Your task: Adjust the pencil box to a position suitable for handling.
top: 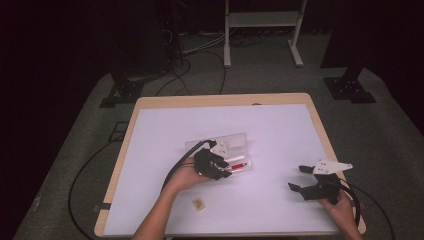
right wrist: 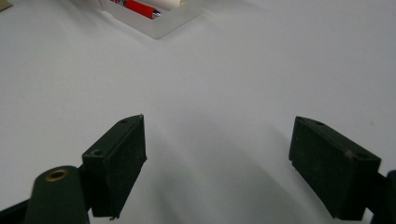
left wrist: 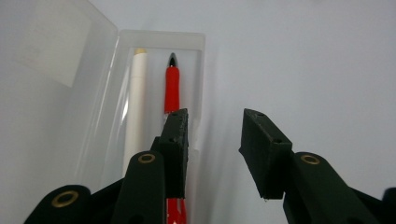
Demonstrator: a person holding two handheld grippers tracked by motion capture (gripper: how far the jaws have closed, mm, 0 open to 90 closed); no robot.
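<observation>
Clearly the left gripper (top: 220, 167) is the nearer one: it hangs right over the open clear case (left wrist: 161, 39) at the middle of the table (top: 150, 102), while the right gripper (top: 307, 181) sits well apart toward the table's near right. In the left gripper view the red pen (left wrist: 171, 88) lies in the case's tray beside a white pen (left wrist: 135, 107), both with their long axes running straight away from the jaws, roughly in line with the gripper's reach. The red pen's near end passes under and behind the left-hand jaw, so it sits off to that side rather than in the gap; the gap itself shows bare table. Those jaws stand partly apart and hold nothing. A grasp on the red pen would likely call for a sideways shift toward the case so the pen falls between the pads. The right gripper's jaws are spread wide and empty, with the case far ahead of them (right wrist: 154, 18). A small tan scrap (top: 199, 204) lies near the table's front edge.
</observation>
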